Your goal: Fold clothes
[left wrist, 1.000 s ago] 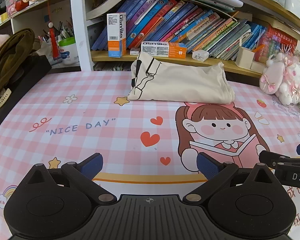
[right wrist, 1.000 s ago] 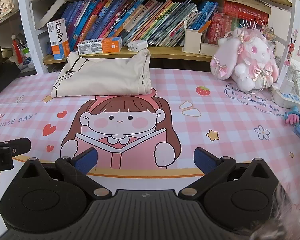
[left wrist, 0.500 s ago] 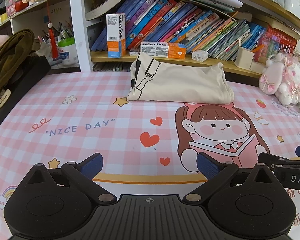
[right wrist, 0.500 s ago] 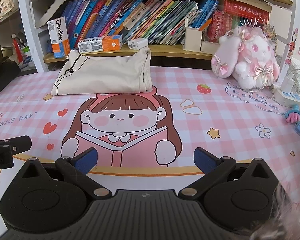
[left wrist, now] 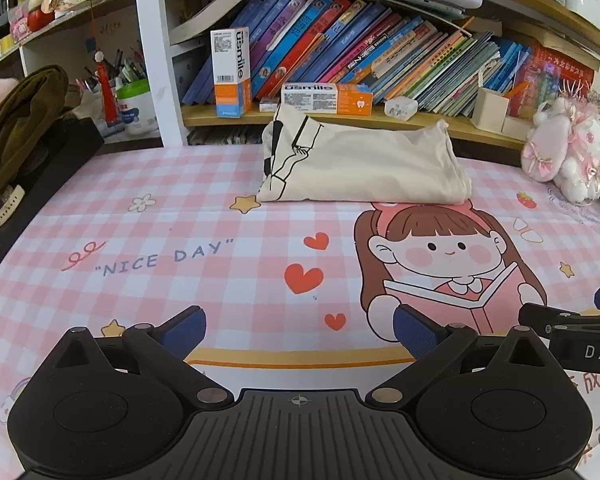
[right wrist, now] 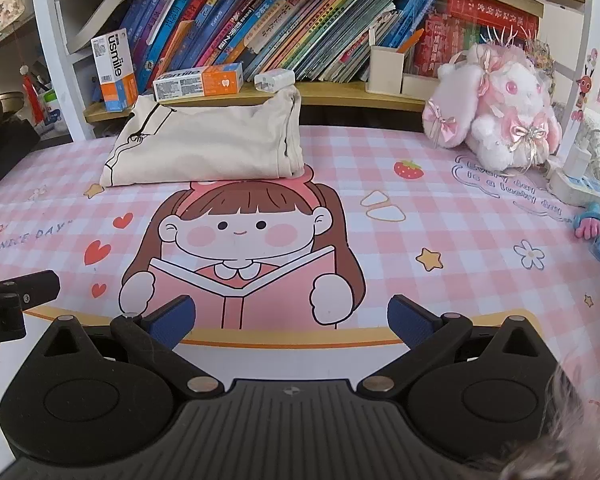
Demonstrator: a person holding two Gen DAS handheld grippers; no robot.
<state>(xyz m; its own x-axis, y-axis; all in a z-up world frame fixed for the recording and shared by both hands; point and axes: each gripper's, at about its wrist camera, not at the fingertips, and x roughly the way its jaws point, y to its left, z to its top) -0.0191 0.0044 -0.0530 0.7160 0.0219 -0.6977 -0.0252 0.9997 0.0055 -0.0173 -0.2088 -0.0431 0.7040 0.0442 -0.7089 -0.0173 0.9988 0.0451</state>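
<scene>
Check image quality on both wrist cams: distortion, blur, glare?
Left wrist: strong fisheye bowing of the shelf, even light, folded garment sharp. Right wrist: same bowing, garment sharp, a blurred pale smear in the bottom-right corner; no glare.

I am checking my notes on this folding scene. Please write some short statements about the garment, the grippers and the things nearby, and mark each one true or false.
1. The cream garment lies folded at the far side of the pink checked mat. True.
2. The left gripper is shut on the garment. False: it is open, empty and apart from the garment.
3. The right gripper is open and holds nothing. True.
4. The plush rabbit sits on top of the garment. False: it sits on the mat, to the right of the garment.
5. A toothpaste box lies on the shelf behind the garment. True.
</scene>
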